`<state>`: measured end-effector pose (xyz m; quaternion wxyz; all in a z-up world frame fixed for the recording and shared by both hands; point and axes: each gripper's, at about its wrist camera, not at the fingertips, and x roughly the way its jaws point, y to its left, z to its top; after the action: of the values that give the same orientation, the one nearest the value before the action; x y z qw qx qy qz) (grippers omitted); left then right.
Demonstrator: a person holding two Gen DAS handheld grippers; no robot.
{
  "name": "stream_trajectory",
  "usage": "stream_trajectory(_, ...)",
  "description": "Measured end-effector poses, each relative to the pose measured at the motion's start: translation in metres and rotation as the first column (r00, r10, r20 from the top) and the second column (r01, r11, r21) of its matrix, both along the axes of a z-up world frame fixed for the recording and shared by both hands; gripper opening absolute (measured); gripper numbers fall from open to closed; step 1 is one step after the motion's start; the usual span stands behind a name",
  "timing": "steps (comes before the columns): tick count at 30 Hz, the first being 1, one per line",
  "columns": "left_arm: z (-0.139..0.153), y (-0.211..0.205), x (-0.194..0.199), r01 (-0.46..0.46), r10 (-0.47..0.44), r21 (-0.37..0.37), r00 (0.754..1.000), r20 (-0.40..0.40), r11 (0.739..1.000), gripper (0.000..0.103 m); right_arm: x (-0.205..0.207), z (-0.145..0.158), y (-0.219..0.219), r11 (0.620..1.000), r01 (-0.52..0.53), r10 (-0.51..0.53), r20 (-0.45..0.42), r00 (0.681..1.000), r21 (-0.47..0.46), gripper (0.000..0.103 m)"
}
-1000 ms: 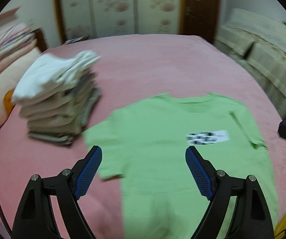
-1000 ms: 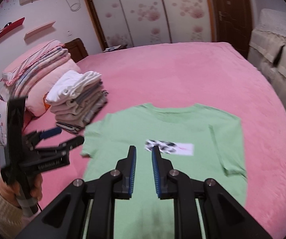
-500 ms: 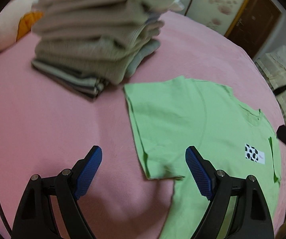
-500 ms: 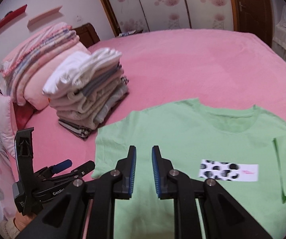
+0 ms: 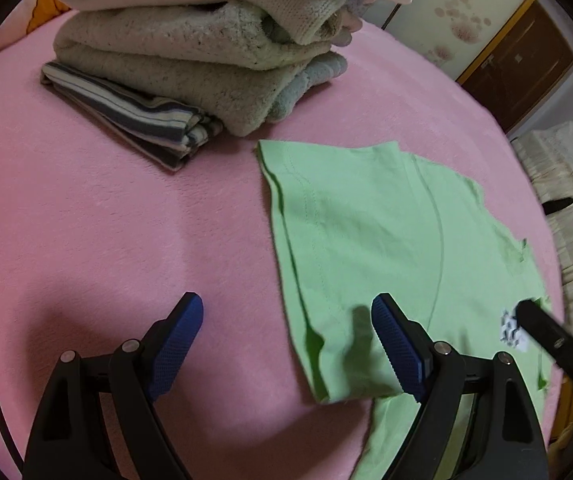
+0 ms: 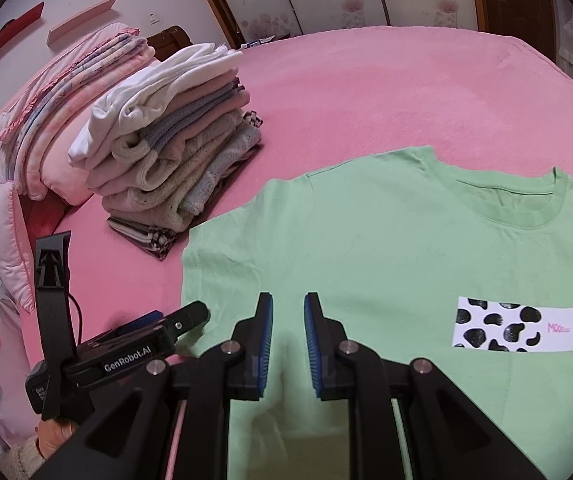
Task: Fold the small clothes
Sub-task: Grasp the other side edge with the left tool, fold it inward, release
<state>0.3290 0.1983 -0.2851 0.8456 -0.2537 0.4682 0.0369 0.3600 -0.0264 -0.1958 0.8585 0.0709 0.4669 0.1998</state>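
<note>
Grippers first: your left gripper (image 5: 286, 334) hangs wide open over the near sleeve edge, and your right gripper (image 6: 288, 340) is nearly closed on nothing. Beyond them, the green T-shirt (image 6: 366, 248) lies flat on the pink bed (image 6: 366, 92), collar pointing away. Farther left sits a stack of folded clothes (image 6: 174, 152).

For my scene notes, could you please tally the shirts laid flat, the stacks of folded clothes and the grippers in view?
Green T-shirt, laid flat on the bed: 1
Stack of folded clothes: 1
Grippers: 2 (left gripper wide open, right gripper with a narrow gap, both empty)
Total: 4
</note>
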Motion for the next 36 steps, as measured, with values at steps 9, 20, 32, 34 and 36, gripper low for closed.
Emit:
stream_trajectory(9, -0.015, 0.018, 0.017, -0.001, 0.008, -0.186, 0.999, 0.04, 0.982, 0.025, 0.002, -0.009, 0.002, 1.0, -0.004, 0.004, -0.014, 1.0, 0.012, 0.016)
stream_trajectory(20, 0.016, 0.001, 0.018, -0.014, 0.03, -0.136, 0.993, 0.117, 0.991, 0.001, -0.008, -0.013, -0.016, 0.999, 0.012, -0.011, -0.016, 1.0, 0.036, 0.016)
stream_trajectory(32, 0.05, -0.117, 0.032, 0.271, -0.268, 0.004, 0.951, 0.155, 0.963, 0.001, -0.019, -0.003, -0.074, 0.994, 0.099, -0.1, 0.006, 0.995, 0.046, 0.016)
stream_trajectory(34, 0.039, -0.13, 0.035, 0.297, -0.294, -0.004, 0.948, 0.12, 0.955, 0.001, -0.019, -0.003, -0.081, 0.993, 0.109, -0.11, 0.005, 0.994, 0.043, 0.016)
stream_trajectory(36, 0.032, -0.132, 0.032, 0.301, -0.299, -0.007, 0.95, 0.096, 0.954, 0.003, -0.019, -0.002, -0.087, 0.992, 0.118, -0.118, 0.009, 0.993, 0.033, 0.016)
